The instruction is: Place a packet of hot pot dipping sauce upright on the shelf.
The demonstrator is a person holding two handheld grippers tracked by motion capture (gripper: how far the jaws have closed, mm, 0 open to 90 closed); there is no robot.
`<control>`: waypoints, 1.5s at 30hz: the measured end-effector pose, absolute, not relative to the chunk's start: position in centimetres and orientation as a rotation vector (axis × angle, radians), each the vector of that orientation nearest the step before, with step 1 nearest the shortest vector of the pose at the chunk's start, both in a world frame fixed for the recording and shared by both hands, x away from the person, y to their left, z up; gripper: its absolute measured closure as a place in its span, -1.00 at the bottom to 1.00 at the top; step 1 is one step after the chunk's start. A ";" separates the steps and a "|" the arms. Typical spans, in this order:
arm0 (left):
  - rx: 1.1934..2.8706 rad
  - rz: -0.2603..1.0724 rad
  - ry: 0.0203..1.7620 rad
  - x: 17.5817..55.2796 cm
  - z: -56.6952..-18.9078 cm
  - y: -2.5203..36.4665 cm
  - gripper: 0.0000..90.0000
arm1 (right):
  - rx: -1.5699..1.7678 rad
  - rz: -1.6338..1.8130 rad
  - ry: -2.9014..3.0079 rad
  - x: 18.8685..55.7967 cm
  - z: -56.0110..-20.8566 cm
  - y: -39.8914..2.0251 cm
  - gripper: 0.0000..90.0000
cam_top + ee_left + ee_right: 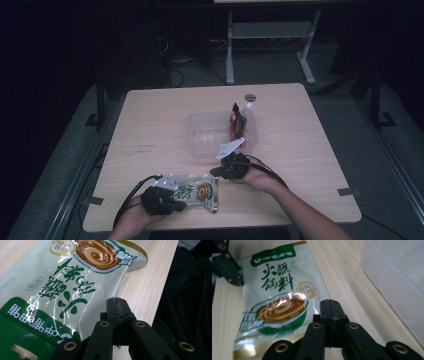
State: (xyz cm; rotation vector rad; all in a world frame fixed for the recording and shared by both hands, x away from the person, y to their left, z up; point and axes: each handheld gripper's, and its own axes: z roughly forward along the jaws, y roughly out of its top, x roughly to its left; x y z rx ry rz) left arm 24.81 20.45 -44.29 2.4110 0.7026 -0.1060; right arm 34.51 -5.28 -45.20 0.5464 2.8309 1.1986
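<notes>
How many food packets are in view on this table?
2. A green-and-cream sauce packet lies flat at the table's near edge between the two grippers; a red packet stands inside the clear plastic bin. The bin could hide more.

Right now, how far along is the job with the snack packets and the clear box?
One step looks done: a small red packet stands in the clear plastic bin. In hand: the white-and-green sauce pouch lies flat on the wooden table near its front edge, between the left gripper and right gripper. Both are shut and hold nothing. Probably left: gripping the pouch and placing it in the bin.
</notes>
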 end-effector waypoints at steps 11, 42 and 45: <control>2.404 -0.073 0.736 25.7 -44.2 21.2 1.00 | 0.429 1.089 2.886 34.6 -46.4 -4.1 0.99; 2.422 -0.009 0.800 28.1 -44.1 22.8 0.99 | 0.295 1.086 2.911 33.1 -46.3 -0.8 1.00; 2.413 0.005 0.820 28.4 -44.1 23.0 1.00 | 0.254 1.105 2.926 32.4 -46.4 -0.1 1.00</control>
